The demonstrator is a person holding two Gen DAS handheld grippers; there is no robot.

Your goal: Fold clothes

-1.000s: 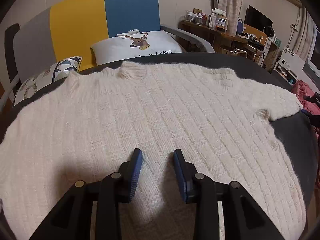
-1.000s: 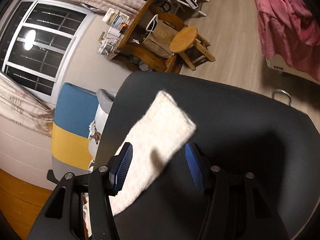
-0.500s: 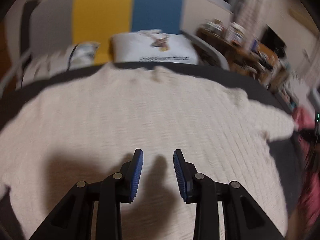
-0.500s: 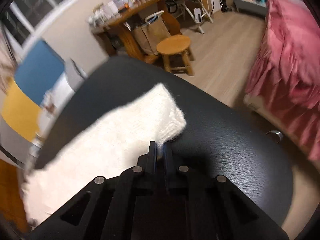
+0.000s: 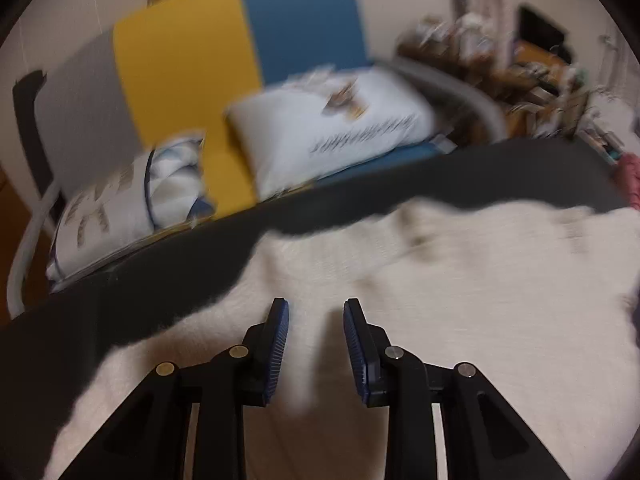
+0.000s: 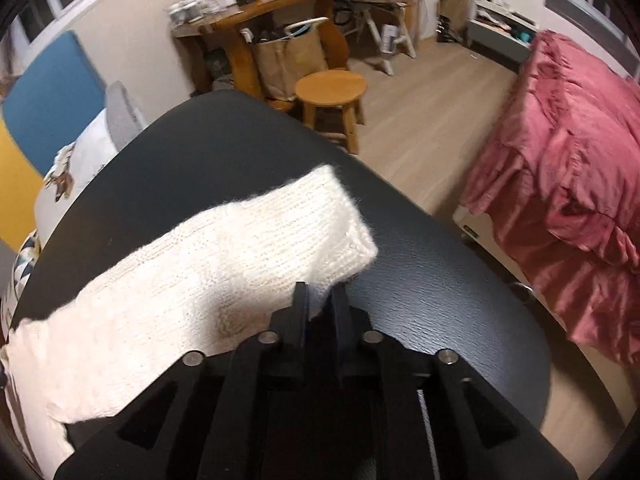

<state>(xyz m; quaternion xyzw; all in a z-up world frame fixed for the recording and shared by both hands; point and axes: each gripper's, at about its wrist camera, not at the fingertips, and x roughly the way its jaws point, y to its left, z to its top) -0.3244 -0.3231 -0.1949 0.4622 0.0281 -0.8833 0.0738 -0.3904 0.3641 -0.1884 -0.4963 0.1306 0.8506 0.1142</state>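
Observation:
A cream knit sweater [image 5: 460, 300] lies flat on a black round table [image 5: 120, 300]. In the blurred left wrist view, my left gripper [image 5: 316, 308] hovers over the sweater's left part near its edge. Its jaws are closing with a gap between them, and no fabric is pinched. In the right wrist view, the sweater's sleeve [image 6: 240, 248] stretches across the table [image 6: 440, 300]. My right gripper [image 6: 320, 292] pinches the corner of the cuff. Its jaws are easing open a little, with the knit still pressed between the pads.
A sofa with yellow and blue panels [image 5: 240, 60] and pillows [image 5: 340, 128] stands behind the table. A wooden stool [image 6: 330, 88], a cluttered desk [image 6: 260, 12] and pink bedding [image 6: 560, 180] lie beyond the table's right edge.
My left gripper has swept left over the sweater, its jaws a little narrower. My right gripper has shut on the sleeve cuff, rolled upright and lifted the corner slightly.

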